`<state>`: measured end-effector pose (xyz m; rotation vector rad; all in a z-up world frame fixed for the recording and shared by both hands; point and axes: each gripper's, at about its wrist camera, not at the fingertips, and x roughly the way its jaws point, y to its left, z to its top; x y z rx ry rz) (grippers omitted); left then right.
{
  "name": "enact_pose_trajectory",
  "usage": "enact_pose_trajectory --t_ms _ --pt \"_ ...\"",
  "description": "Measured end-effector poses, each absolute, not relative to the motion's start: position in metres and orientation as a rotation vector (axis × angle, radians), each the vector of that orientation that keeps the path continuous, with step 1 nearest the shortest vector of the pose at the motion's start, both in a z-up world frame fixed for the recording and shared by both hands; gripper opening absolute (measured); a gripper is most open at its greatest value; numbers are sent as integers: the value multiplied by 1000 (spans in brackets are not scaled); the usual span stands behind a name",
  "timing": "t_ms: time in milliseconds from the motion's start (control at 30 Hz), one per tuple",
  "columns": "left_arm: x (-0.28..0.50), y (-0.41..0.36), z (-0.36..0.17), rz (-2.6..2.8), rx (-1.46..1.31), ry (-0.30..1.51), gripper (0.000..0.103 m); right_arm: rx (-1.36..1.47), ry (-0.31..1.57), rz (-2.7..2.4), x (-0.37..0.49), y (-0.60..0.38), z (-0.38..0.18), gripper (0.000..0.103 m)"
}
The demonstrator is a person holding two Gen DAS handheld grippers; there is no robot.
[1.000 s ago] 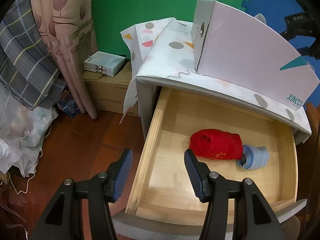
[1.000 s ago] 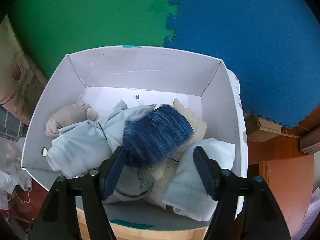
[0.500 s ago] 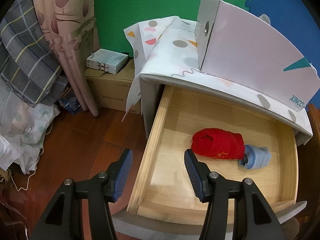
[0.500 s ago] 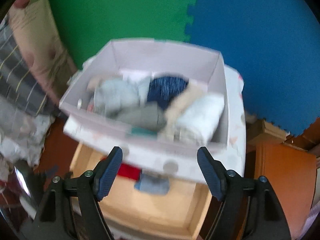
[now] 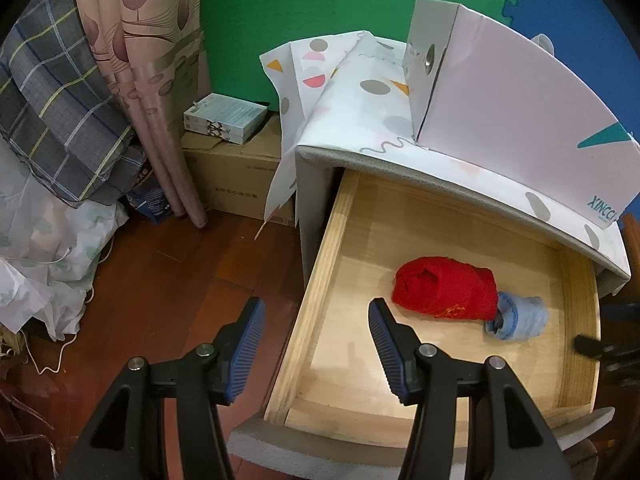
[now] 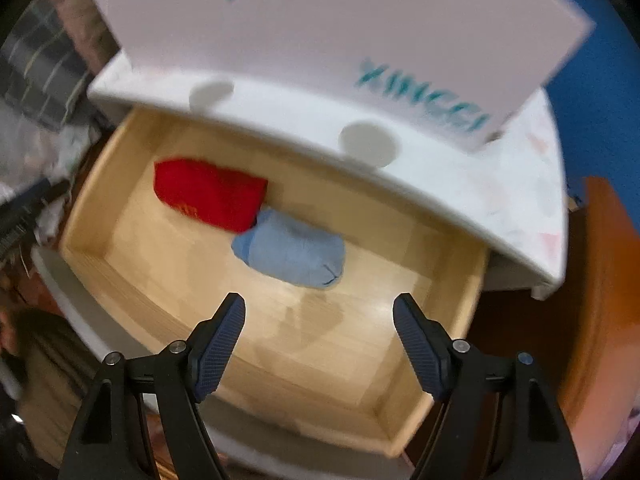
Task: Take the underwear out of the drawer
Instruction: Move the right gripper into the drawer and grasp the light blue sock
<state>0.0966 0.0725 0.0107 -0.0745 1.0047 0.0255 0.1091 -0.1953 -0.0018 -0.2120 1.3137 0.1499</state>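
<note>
The wooden drawer (image 5: 316, 288) (image 6: 460, 320) stands pulled open. In it lie a rolled red underwear (image 5: 444, 290) (image 6: 208, 196) and a rolled light blue one (image 5: 518, 318) (image 6: 292, 252), touching each other. My left gripper (image 5: 316, 344) is open and empty above the drawer's left front edge. My right gripper (image 6: 320, 344) is open and empty above the drawer's front part, just short of the blue roll. The right gripper's tip shows at the right edge of the left wrist view (image 5: 600, 348).
A white cardboard box (image 5: 520, 120) (image 6: 340, 32) stands on the cabinet top over a patterned cloth (image 5: 352, 92). Left of the cabinet are a brown carton (image 5: 236, 176) with a small box (image 5: 224, 118), curtains (image 5: 152, 80) and bagged items on the wooden floor (image 5: 160, 280).
My right gripper has swung down from over the white box to above the open drawer, facing the two rolls. My left gripper has shifted only slightly.
</note>
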Motion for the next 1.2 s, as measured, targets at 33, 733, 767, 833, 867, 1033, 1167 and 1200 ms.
enact_pose_trajectory --t_ms 33,733,767,833,867,1033,1167,1200 --pt "96 73 11 24 -73 1004 55 -234 1322 166 111 -192 -12 73" --pt "95 74 11 23 -61 1022 55 -543 1332 340 139 -141 -93 76" --pt "94 74 11 24 -59 1022 55 -546 1334 334 140 -141 -95 76" --pt "94 75 11 24 -61 1023 55 -544 1337 328 141 -143 -98 76" --pt "93 75 11 24 -61 1023 55 -550 1342 319 142 -141 -102 76" --pt "93 75 11 25 -61 1025 55 -560 1354 292 146 -140 -113 66" --pt "92 74 11 24 -58 1024 55 -572 1353 284 147 -140 -117 62" --pt "93 74 11 23 -57 1024 55 -560 1351 285 149 -140 -117 62"
